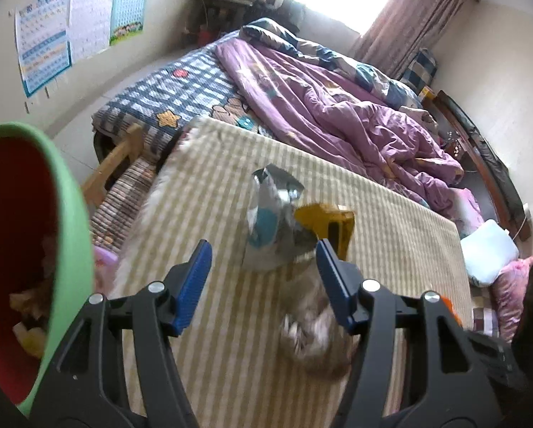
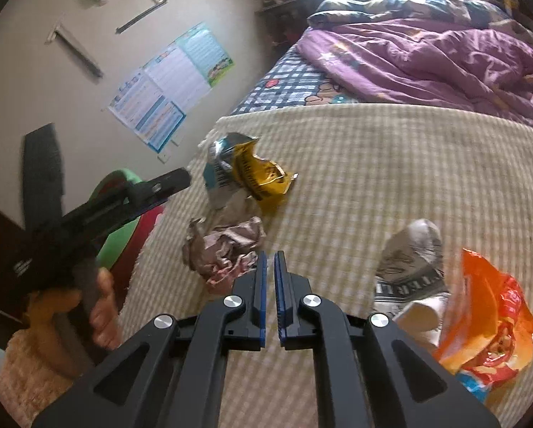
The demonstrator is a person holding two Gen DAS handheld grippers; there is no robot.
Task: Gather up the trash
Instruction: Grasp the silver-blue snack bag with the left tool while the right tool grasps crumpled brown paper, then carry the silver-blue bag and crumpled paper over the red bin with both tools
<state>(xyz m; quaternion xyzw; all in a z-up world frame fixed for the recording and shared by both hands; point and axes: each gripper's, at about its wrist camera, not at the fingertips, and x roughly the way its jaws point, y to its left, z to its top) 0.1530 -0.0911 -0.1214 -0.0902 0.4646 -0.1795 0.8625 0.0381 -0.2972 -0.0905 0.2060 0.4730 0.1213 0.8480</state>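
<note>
My left gripper (image 1: pixel 262 249) is open and empty above the striped beige blanket (image 1: pixel 391 235), just short of a silver and blue foil wrapper (image 1: pixel 271 221) and a yellow wrapper (image 1: pixel 328 219). A crumpled pinkish paper (image 1: pixel 312 331) lies blurred under its right finger. My right gripper (image 2: pixel 270 262) is nearly shut and empty, beside the same crumpled paper (image 2: pixel 227 246). The foil wrapper (image 2: pixel 218 164) and yellow wrapper (image 2: pixel 262 182) lie farther off. An orange snack bag (image 2: pixel 487 317) and a grey printed wrapper (image 2: pixel 409 256) lie at the right. The green bin with red inside (image 1: pixel 27 235) holds some trash at the left.
A purple quilt (image 1: pixel 337 107) and checked sheet (image 1: pixel 180 85) cover the bed beyond the blanket. A wooden stool (image 1: pixel 112 167) stands by the bed's edge. Posters (image 1: pixel 73 25) hang on the wall. The left gripper and hand (image 2: pixel 98 228) show in the right wrist view, by the bin (image 2: pixel 123 178).
</note>
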